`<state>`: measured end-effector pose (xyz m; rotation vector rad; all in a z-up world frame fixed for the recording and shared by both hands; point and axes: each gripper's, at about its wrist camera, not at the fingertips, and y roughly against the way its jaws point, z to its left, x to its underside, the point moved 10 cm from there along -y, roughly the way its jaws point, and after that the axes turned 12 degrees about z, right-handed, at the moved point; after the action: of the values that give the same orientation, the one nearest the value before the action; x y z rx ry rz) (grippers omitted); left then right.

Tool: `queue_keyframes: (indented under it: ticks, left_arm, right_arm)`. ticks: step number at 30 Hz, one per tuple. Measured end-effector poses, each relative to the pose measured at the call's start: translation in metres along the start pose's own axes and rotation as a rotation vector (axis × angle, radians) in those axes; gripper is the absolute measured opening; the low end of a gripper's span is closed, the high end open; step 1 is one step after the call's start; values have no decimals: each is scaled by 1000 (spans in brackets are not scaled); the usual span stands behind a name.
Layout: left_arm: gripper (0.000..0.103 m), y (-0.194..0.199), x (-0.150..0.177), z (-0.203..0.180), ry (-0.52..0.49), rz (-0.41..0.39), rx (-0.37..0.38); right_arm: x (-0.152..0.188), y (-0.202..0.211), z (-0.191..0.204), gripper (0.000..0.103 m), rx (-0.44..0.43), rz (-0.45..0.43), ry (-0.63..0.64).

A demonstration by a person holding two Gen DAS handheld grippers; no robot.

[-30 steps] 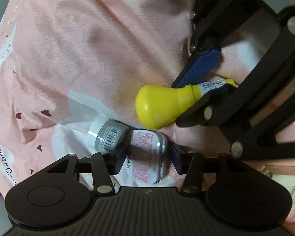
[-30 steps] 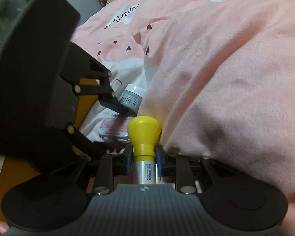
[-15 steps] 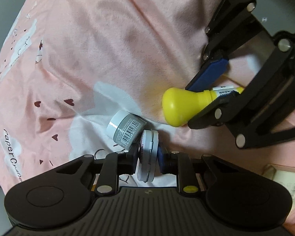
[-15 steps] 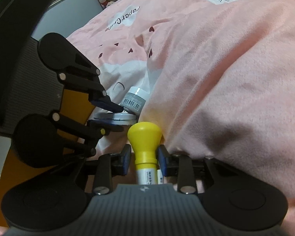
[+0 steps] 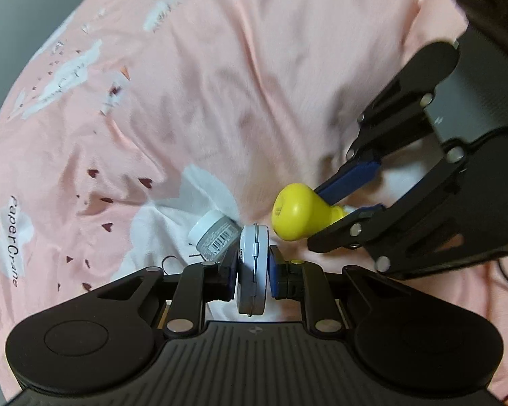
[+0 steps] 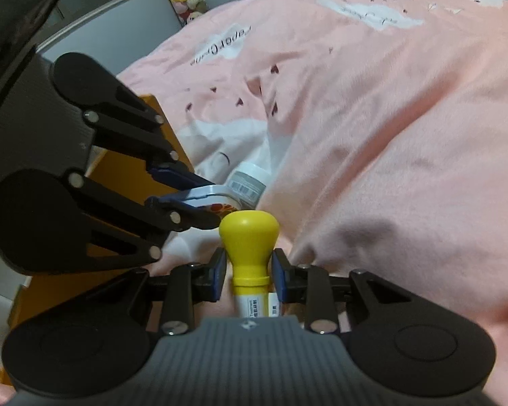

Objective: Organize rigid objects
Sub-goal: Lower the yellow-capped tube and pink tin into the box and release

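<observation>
One rumpled pink quilt [image 5: 288, 67], heart-printed.

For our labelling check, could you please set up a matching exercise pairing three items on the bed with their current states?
Things:
1. tin
2. yellow-capped bottle
3. grey jar

States:
A. lying loose on the bedding
B. clamped on edge in the left tongs
C. clamped at the neck in the right tongs

Pairs: 1-B, 2-C, 3-A
</observation>
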<state>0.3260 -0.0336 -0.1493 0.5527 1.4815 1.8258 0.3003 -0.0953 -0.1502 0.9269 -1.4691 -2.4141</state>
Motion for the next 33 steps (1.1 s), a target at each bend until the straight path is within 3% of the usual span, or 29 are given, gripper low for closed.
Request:
queue_keyframes:
  ticks: [9,13,19,26,33]
  left_arm:
    - [20,83,26,11,95,-128,5]
    - [20,103,51,28,146,-130,-37]
    - [20,97,108,54,225,-85,-83]
    - [20,67,151,83,295,-34,-95]
    - [20,40,167,102,334,-30,-89]
  right_arm:
    - [-19,49,40,27,9,-64,58]
    - [-37,68,73,27,-31,-86,102]
    - [-69,71,132,27,-8,-109,262]
    - [-99,18,197,27,48,-23,541]
    - [-108,-56,198,27,256,145,729]
